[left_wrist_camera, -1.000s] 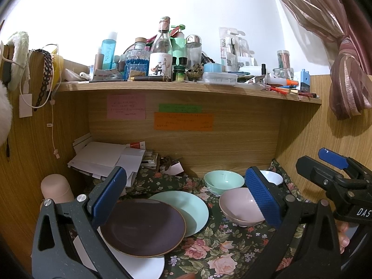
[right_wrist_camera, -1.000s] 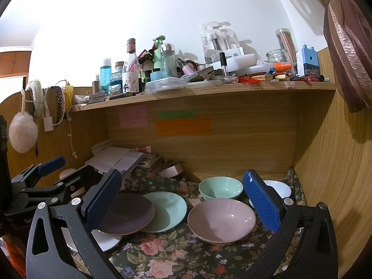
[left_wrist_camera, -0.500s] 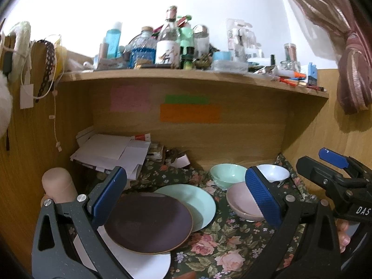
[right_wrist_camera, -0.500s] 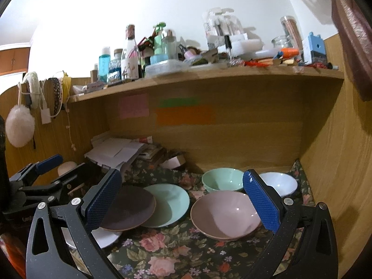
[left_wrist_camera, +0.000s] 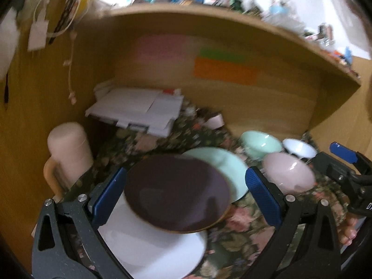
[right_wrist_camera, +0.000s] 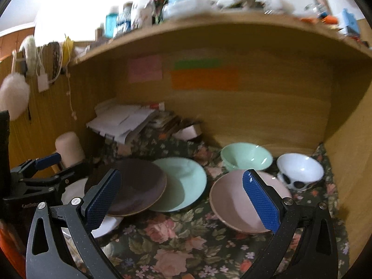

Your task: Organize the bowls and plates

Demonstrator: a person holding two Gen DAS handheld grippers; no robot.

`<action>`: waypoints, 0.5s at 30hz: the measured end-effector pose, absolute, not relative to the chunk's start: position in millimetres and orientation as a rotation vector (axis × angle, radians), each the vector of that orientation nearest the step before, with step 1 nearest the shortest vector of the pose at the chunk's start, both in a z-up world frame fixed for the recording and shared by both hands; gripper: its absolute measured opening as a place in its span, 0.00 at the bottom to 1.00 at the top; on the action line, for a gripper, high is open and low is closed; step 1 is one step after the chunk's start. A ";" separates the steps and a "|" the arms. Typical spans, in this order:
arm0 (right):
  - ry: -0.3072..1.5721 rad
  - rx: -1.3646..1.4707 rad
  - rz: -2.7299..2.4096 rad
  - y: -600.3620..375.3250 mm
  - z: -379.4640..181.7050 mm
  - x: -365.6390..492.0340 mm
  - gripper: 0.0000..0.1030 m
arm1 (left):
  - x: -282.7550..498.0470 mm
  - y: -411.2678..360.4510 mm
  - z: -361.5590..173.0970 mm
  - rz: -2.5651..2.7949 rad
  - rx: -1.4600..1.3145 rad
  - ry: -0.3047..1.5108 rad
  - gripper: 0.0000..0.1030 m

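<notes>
On the floral cloth a dark brown plate (left_wrist_camera: 176, 193) overlaps a mint plate (left_wrist_camera: 223, 165) and a white plate (left_wrist_camera: 151, 244). My left gripper (left_wrist_camera: 186, 197) hovers open right over the brown plate, holding nothing. To the right stand a pink bowl (right_wrist_camera: 241, 202), a mint bowl (right_wrist_camera: 246, 158) and a white bowl (right_wrist_camera: 300, 169). My right gripper (right_wrist_camera: 183, 200) is open and empty; its right finger crosses in front of the pink bowl. The same brown plate (right_wrist_camera: 139, 188) and mint plate (right_wrist_camera: 183, 181) show in the right wrist view.
A wooden alcove with side walls and a low shelf (right_wrist_camera: 209, 25) of bottles overhead closes in the space. A paper stack (left_wrist_camera: 137, 109) fills the back left. A pale cup (left_wrist_camera: 67, 146) stands at the left wall. Open floral cloth (right_wrist_camera: 174, 244) lies in front.
Both grippers have moved forward and tilted down toward the dishes. The left one now sits close above the brown plate; the right one is nearer the pink bowl. The dishes have not moved.
</notes>
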State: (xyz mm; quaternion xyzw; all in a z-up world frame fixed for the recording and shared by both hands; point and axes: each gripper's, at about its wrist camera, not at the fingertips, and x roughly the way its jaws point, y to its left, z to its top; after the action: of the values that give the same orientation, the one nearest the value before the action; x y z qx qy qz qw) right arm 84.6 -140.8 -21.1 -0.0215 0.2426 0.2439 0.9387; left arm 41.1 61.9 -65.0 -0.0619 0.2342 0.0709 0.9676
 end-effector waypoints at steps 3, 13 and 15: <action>0.540 -0.070 0.528 -126.4 -30.8 94.0 1.00 | 47.2 76.9 -78.8 0.161 -0.145 0.527 0.98; 0.695 -0.147 0.621 -82.7 -66.1 134.4 0.94 | 63.2 110.7 -117.0 0.253 -0.165 0.650 0.91; 0.734 -0.169 0.627 -76.4 -74.4 144.8 0.86 | 66.6 118.2 -122.7 0.258 -0.187 0.668 0.91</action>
State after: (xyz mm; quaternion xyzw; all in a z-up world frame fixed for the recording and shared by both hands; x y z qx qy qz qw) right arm 144.8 -76.4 -74.4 -0.0810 0.3524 0.3010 0.8824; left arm 66.6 118.2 -122.7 -0.0912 0.3263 0.1260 0.9324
